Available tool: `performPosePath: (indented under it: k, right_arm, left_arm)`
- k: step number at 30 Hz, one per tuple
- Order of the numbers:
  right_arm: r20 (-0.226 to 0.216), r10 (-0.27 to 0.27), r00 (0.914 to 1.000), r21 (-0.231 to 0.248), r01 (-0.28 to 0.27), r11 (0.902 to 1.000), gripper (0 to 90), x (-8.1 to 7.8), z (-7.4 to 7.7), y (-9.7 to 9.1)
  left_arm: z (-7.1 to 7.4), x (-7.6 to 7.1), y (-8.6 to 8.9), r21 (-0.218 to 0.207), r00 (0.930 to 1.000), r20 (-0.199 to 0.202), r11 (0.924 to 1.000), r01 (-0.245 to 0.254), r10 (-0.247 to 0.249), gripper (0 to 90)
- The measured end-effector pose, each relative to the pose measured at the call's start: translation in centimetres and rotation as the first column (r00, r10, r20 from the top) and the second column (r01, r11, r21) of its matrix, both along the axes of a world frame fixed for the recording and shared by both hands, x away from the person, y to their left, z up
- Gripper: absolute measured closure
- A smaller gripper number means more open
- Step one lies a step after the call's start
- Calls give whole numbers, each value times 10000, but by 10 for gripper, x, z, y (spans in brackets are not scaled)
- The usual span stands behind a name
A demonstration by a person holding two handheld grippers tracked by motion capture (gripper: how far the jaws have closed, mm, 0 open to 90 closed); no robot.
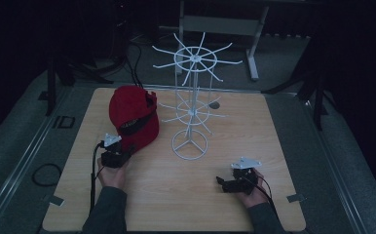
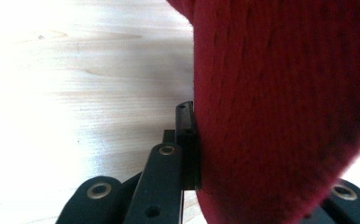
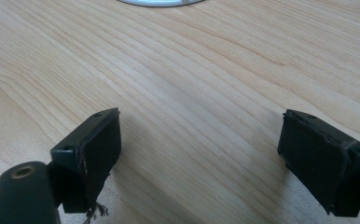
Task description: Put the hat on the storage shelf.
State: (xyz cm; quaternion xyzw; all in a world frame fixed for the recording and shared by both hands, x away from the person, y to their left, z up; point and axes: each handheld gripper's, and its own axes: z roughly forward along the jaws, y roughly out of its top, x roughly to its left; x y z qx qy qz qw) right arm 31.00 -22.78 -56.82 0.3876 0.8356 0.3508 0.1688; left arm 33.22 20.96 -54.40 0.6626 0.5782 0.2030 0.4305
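The left hand-held gripper [image 1: 125,152] is clamped on the near edge of the red fabric cap [image 1: 133,117], which sits at the far left of the pale wooden surface [image 1: 235,131], just left of the white wire spinner rack [image 1: 191,105]. Over at the near right, the right hand-held gripper [image 1: 221,182] rests low above bare wood, jaws wide apart and holding nothing.

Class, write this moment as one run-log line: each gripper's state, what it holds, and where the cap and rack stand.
left gripper: shut on red cap | right gripper: open, empty | white wire rack: upright mid-table, bare
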Motion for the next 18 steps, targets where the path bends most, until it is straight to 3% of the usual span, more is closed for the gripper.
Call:
performPosePath:
  k: [18]
  right_arm:
    - [-3, 0, 10000, -2, 0, 10000, 131, 0, 0, 0]
  left_arm:
    - [26, -8, 1, -187, 9978, 660, 9998, -24, 37, 858]
